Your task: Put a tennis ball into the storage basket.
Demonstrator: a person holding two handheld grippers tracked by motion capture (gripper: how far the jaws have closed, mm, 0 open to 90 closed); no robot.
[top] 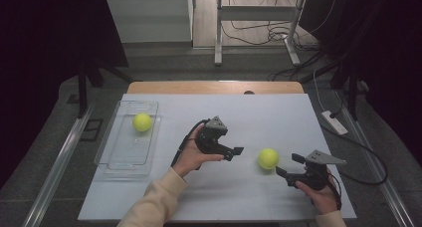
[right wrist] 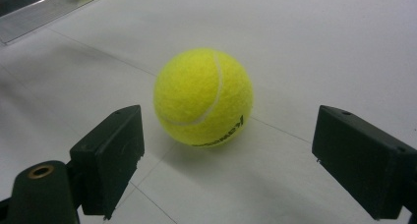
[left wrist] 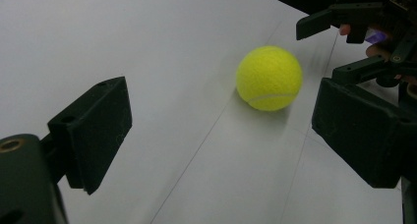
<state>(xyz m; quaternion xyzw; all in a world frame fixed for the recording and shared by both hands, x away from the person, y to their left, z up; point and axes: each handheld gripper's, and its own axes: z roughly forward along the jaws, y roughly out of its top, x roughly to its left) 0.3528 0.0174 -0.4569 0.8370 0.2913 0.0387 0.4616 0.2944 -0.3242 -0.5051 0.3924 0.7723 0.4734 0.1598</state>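
Overhead, white table (top: 224,187) in dim room, both tongs (top: 234,154) (top: 290,165) agape, empty, flanking tennis ball (top: 268,158).

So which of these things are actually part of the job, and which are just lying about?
Likely in the job:
loose ball, between both open tongs
left tongs
right tongs
clear tray
ball in tray

Just lying about:
floor cables
power strip
metal stand

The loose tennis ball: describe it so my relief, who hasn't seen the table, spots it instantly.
On the white table, look right of centre, between the left gripper and right gripper. The tennis ball lies bare on the surface there. Its twin sits in the clear tray at the left.
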